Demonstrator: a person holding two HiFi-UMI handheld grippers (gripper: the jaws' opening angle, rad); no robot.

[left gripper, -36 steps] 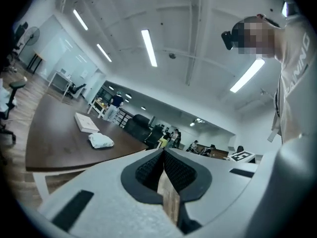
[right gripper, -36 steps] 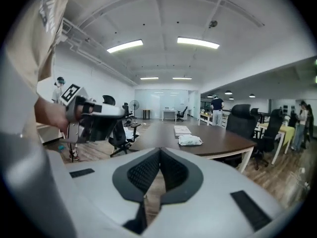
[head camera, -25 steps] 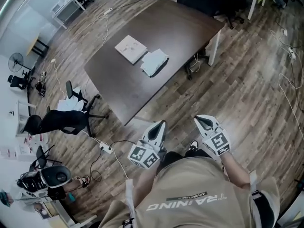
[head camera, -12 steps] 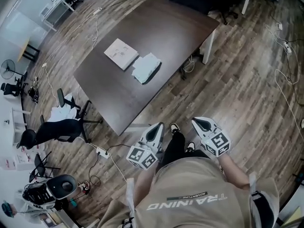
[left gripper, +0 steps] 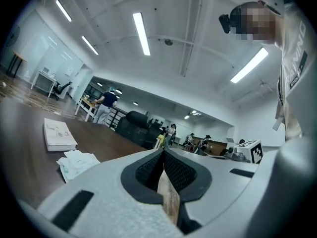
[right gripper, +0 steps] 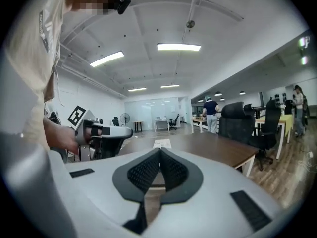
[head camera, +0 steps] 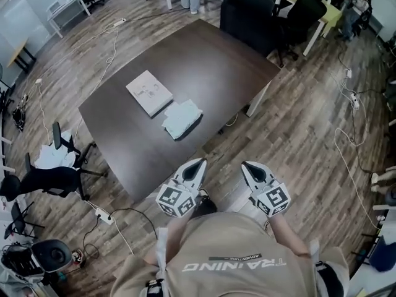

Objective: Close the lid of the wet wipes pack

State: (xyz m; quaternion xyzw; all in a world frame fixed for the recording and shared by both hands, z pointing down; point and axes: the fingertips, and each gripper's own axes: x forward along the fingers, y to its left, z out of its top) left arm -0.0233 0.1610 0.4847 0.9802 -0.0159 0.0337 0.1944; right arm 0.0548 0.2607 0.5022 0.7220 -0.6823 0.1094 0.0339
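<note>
The wet wipes pack lies on the dark brown table, pale and crumpled-looking, beside a flat white book. Whether its lid stands up I cannot make out at this distance. Both grippers hover over the floor just short of the table's near edge, well away from the pack. My left gripper is shut with nothing in it, and so is my right gripper. The left gripper view has the pack low at left beyond the closed jaws. The right gripper points level toward the table.
A black swivel chair stands left of the table, and dark armchairs sit at its far end. Cables and a power strip lie on the wood floor. People stand at distant desks.
The person has stepped toward the table, so it sits closer and lower in the head view. Both grippers came forward with them and stayed shut.
</note>
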